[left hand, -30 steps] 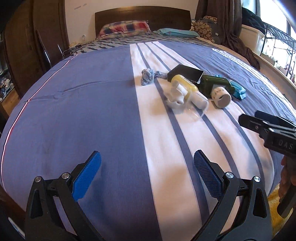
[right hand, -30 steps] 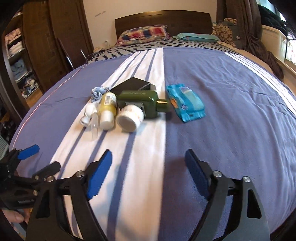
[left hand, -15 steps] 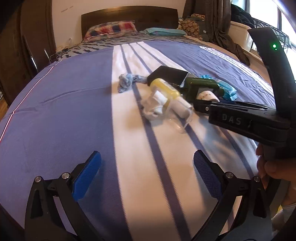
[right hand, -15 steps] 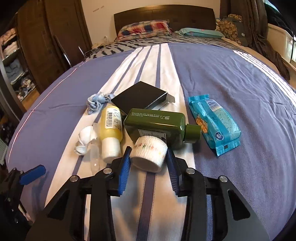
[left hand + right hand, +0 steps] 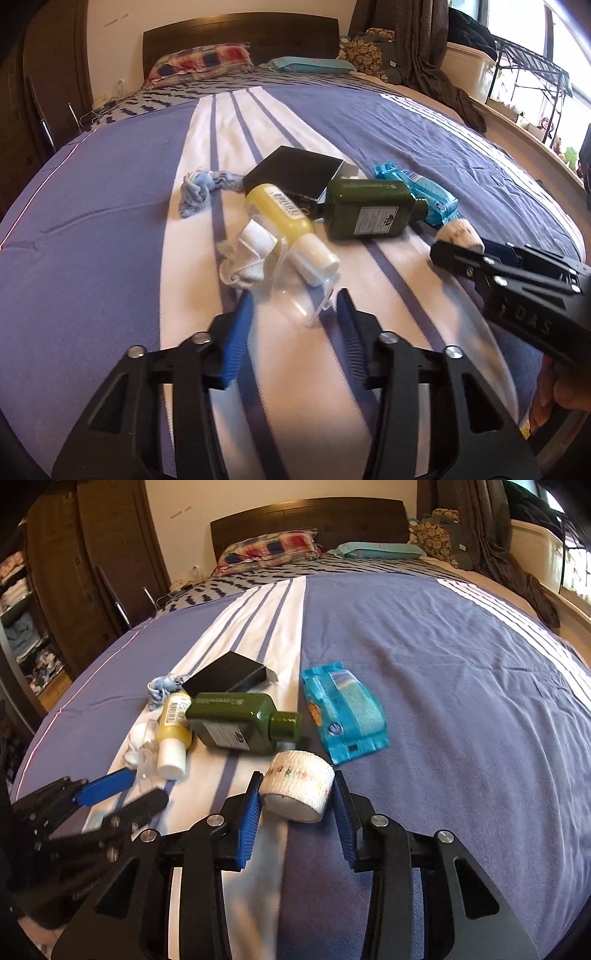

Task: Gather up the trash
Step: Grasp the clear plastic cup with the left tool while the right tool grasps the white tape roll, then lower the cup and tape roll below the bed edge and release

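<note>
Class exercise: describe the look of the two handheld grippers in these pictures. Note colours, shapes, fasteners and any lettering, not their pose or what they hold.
Both the left gripper and the right gripper have angular black frames with cut-out openings, silver round screw heads, and ribbed blue pads on the fingers. The right gripper's side carries pale "DAS" lettering. No cables show.

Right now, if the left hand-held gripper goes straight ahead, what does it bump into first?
Probably the clear plastic piece lying just beyond the left hand-held gripper, then the yellow bottle. Depth is hard to judge.
</note>
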Demonstrator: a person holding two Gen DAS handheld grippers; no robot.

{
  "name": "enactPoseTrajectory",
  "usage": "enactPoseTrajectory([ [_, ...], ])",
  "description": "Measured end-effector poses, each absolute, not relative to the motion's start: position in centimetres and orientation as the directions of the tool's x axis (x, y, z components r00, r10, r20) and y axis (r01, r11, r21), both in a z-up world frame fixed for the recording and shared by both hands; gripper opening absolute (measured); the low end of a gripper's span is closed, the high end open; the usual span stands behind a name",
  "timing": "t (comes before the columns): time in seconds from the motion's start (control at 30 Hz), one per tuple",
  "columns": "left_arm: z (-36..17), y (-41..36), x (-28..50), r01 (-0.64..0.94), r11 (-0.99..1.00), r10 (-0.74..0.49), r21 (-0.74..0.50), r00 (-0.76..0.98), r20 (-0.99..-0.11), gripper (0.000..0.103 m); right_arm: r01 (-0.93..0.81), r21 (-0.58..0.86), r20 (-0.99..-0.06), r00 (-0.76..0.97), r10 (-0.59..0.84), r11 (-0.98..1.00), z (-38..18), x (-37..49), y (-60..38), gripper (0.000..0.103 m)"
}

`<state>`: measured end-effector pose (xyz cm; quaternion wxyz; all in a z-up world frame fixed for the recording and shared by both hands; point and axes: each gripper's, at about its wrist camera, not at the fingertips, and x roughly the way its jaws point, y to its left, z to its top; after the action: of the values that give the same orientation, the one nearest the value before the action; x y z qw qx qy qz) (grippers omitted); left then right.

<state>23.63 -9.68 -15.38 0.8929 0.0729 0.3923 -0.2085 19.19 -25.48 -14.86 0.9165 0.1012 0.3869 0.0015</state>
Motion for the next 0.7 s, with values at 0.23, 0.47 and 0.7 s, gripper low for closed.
enactPoseTrajectory([
  [0.23,-15.3,-9.4,23.6,0.421,0.906,-0.317,-0.045,0.606,-0.729,0.004,0.054,0.200,-0.701,0.705,0.105,0.978,-14.7,18.1,-25.5,0.038],
  [0.47,-13.0,-7.3,20.5,0.431,0.899,-0.362,-0.076,0.634,-0.683,0.003,0.022,0.200,-0.694,0.709,0.126,0.979,-14.5,16.3,-24.8,0.038],
  [0.7,-11.4,-5.5,15.8,0.458,0.882,-0.411,-0.110,0.632,-0.657,0.003,-0.021,0.194,-0.665,0.732,0.148,0.981,-12.8,12.6,-23.6,0.038],
])
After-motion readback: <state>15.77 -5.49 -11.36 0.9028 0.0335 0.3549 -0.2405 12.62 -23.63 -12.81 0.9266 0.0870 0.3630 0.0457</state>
